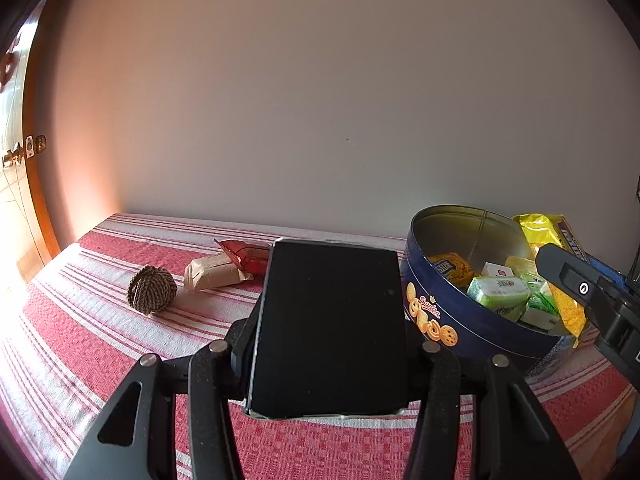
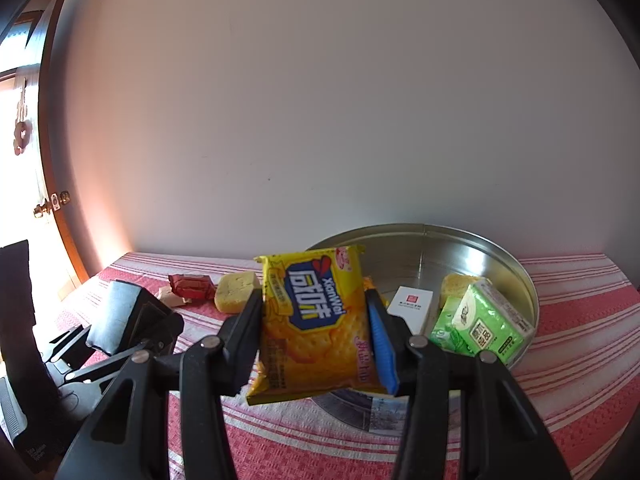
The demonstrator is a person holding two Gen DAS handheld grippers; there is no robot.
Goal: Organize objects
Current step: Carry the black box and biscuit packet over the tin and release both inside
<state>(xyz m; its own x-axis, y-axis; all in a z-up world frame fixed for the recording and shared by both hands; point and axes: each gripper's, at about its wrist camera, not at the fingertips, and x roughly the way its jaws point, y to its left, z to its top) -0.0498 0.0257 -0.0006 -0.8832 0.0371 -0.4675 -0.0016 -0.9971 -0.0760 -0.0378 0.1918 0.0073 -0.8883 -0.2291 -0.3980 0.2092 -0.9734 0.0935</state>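
A worktop (image 1: 80, 344) covered with a red and white striped cloth stands against a plain pale wall, with a wooden door and brass knob at the far left edge. In the left wrist view, going left to right, a brown knitted ball (image 1: 152, 289) lies on the cloth, then just beside it a beige wrapped snack (image 1: 214, 274) with a red foil packet (image 1: 245, 255) touching its far end. In the middle, the left gripper (image 1: 330, 336) is closed on a flat black box (image 1: 330, 328), pressing on both of its long sides and holding it above the cloth. To the right stands a round dark blue biscuit tin (image 1: 472, 320), open, holding green tissue packs (image 1: 500, 292), a small white box (image 1: 496, 270) and yellow wrapped snacks. In the right wrist view, the right gripper (image 2: 316, 320) is closed on a yellow cracker packet (image 2: 314, 320), held upright over the near rim of the tin (image 2: 524, 280). Left of it on the cloth lie the red packet (image 2: 192, 286) and a pale yellow cake (image 2: 236, 290). Inside the tin sit the white box (image 2: 412, 306) and green tissue packs (image 2: 488, 328).
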